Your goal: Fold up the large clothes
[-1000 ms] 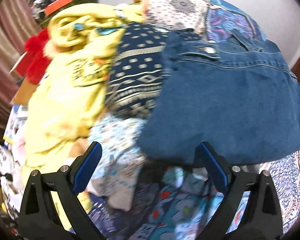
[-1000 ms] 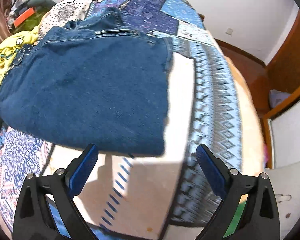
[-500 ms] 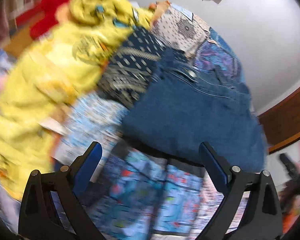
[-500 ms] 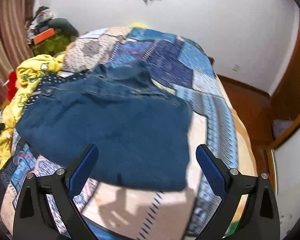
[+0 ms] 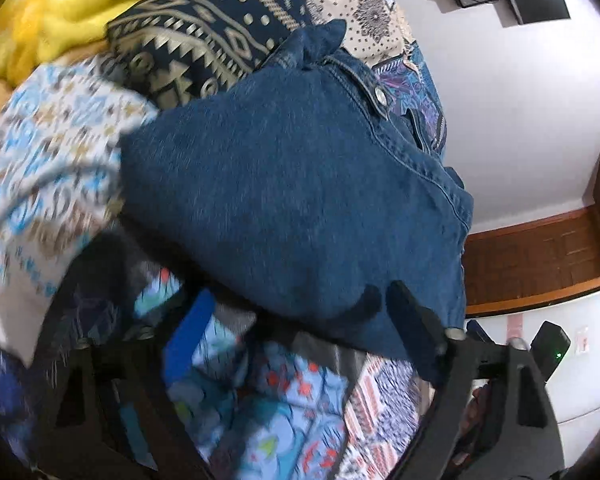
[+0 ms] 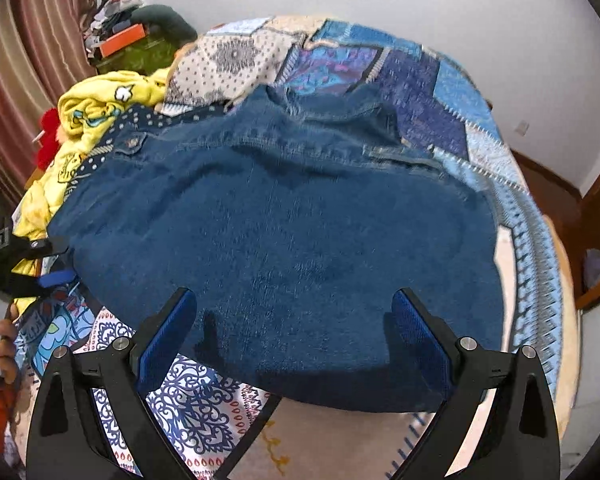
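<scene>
Denim garment (image 6: 284,240) lies spread flat across the middle of the bed (image 6: 532,248), on top of a patchwork quilt (image 6: 416,92). Its collar end points to the far edge of the bed, hem toward the near edge. A snap button (image 5: 379,95) shows on a cuff or tab in the left wrist view.

Left gripper (image 5: 296,316) is at the garment's left edge, low over the quilt, frame blurred. Its jaws have just been closing; the denim edge sits between the fingers, one finger (image 5: 416,320) over the cloth and the blue-padded one (image 5: 188,332) below or beside it. Pads are not seen pressing, so no grip confirmed. From the right wrist view the left gripper (image 6: 50,260) shows at the garment's left edge, a hand (image 6: 2,350) behind it.

Right gripper (image 6: 296,336) hovers above the near hem, jaws wide apart, nothing held. Its shadow falls on the denim.

Along the left edge of the bed: a yellow garment (image 6: 96,112), a navy patterned cloth (image 5: 216,36) partly under the denim, and a pale blue-print cloth (image 5: 48,152) just beside it. Something red (image 6: 48,140) lies past the yellow one. A clutter pile (image 6: 132,28) sits at the far left corner by a curtain (image 6: 24,60). Wood trim (image 5: 540,252) runs along the white wall.
</scene>
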